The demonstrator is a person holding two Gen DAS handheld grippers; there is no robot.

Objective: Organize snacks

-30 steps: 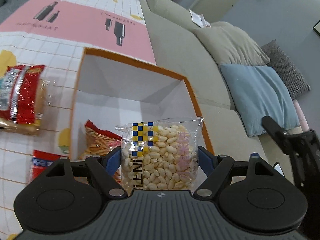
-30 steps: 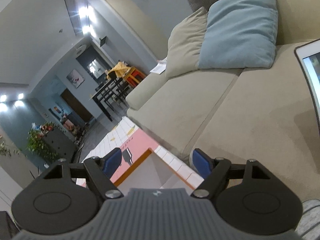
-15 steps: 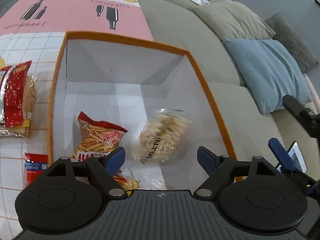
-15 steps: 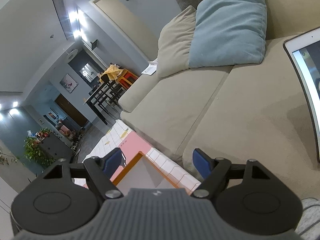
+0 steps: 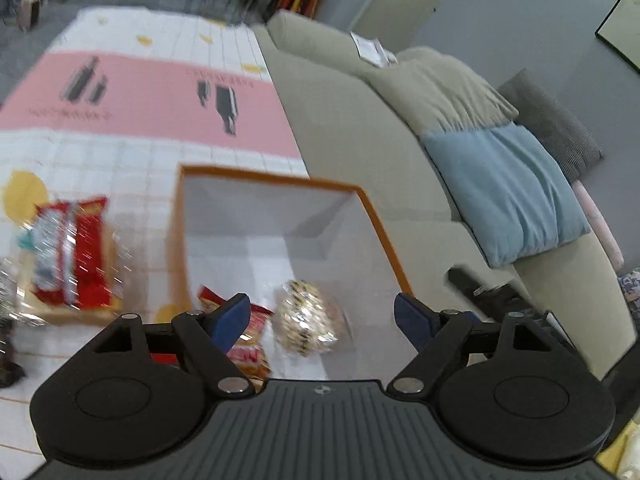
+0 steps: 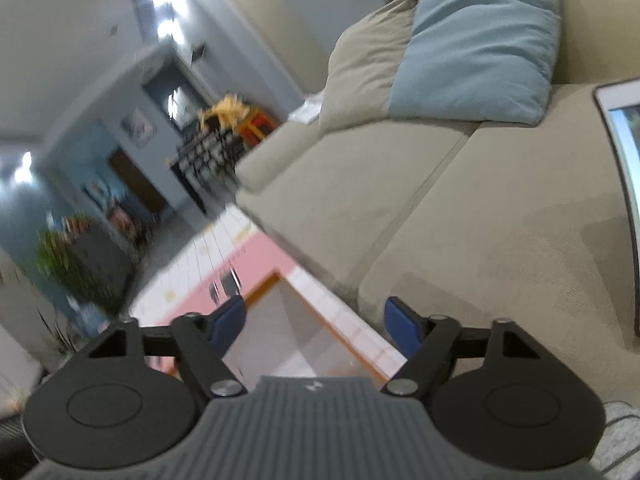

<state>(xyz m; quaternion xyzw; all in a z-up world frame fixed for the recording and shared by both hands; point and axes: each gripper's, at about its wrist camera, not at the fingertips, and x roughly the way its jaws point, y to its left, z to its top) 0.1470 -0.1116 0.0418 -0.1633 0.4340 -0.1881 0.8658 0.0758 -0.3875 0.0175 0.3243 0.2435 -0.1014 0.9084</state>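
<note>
While left tongs (image 5: 322, 320) gape, peanut bag (image 5: 310, 328) lies below in box (image 5: 376, 220).

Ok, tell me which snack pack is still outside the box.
The red and silver pack on the tablecloth, left of the orange-rimmed box. The clear bag of puffs and the red chip bag already lie inside the box.

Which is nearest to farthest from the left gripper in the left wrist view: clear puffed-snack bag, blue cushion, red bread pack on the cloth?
From the left gripper, jaws open:
1. Clear puffed-snack bag, lying in the orange-rimmed box, just ahead between the jaws.
2. Red bread pack, outside the box on the cloth, to the left.
3. Blue cushion, on the sofa, far right.
</note>
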